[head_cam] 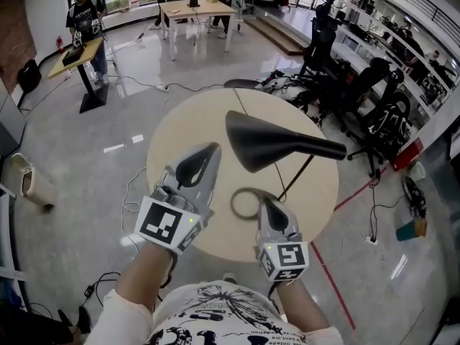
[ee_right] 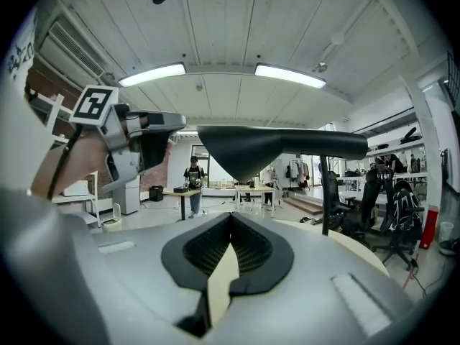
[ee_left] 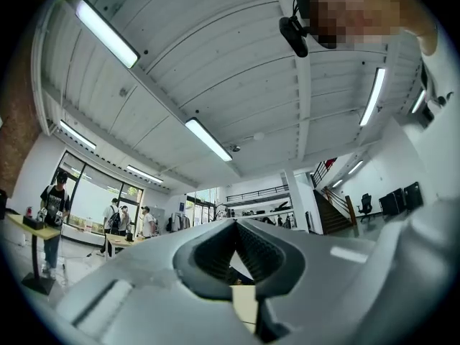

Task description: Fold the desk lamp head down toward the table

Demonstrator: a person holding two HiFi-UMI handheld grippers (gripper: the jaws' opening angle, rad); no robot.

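a black desk lamp head (head_cam: 267, 146) is seen raised level over a round counter (head_cam: 180, 131), its long axis lying crosswise to both grippers, wide shade end toward the left, narrow neck to the right. the left gripper (head_cam: 211, 151) is held closed and empty, lifted just left of the shade's wide end. the right gripper (head_cam: 265, 202), also closed on nothing, is kept low by the ring base (head_cam: 234, 205), with the head above and ahead of it. the left gripper is judged better placed to press the head down.
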